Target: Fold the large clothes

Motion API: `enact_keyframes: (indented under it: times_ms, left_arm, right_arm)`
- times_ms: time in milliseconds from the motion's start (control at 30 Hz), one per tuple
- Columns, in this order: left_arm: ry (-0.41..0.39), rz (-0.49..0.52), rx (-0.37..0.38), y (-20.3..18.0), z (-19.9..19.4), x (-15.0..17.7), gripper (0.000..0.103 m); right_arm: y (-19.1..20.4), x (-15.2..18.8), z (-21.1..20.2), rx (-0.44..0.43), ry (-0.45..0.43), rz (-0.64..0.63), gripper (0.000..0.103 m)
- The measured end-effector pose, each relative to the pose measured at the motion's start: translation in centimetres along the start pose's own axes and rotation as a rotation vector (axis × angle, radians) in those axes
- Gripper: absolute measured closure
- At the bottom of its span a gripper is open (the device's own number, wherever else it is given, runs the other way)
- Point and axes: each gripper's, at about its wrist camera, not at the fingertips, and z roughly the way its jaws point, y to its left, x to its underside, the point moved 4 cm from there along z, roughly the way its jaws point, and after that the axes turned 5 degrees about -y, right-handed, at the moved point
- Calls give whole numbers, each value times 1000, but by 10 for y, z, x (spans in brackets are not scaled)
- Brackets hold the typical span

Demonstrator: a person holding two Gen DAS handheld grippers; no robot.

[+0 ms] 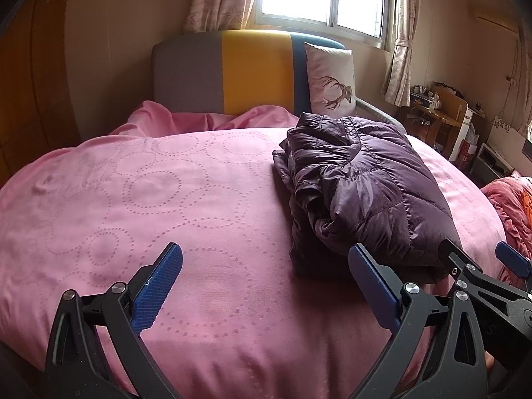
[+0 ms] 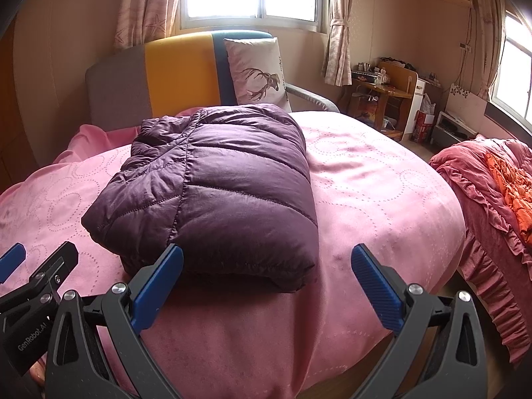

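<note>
Jacket (image 2: 212, 179) folded on bed (image 2: 382, 179); both hand-held grippers gape empty; left view alone shows layered edges.

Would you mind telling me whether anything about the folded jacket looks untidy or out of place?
The purple jacket is mostly a neat bundle, but its left edge shows crumpled layers poking out unevenly.

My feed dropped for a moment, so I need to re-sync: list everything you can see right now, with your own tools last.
down jacket: one, dark purple, folded in a bundle on the bed
bed cover: one, pink with dotted circles, under the jacket
headboard: one, grey, yellow and blue, at the far end
pillow: one, white with a deer print, against the headboard
ruffled blanket: one, red and orange, right of the bed
desk: one, wooden, cluttered, by the far wall
left tool: open, empty
right tool: open, empty
</note>
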Motion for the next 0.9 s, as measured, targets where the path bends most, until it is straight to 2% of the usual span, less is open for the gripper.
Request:
enact_keyframes:
  times_ms: [900]
  left_arm:
    - [-2,-6,3,2,-2,1,4]
  right_arm:
    - [-2,0,2,-9,5,-10,2]
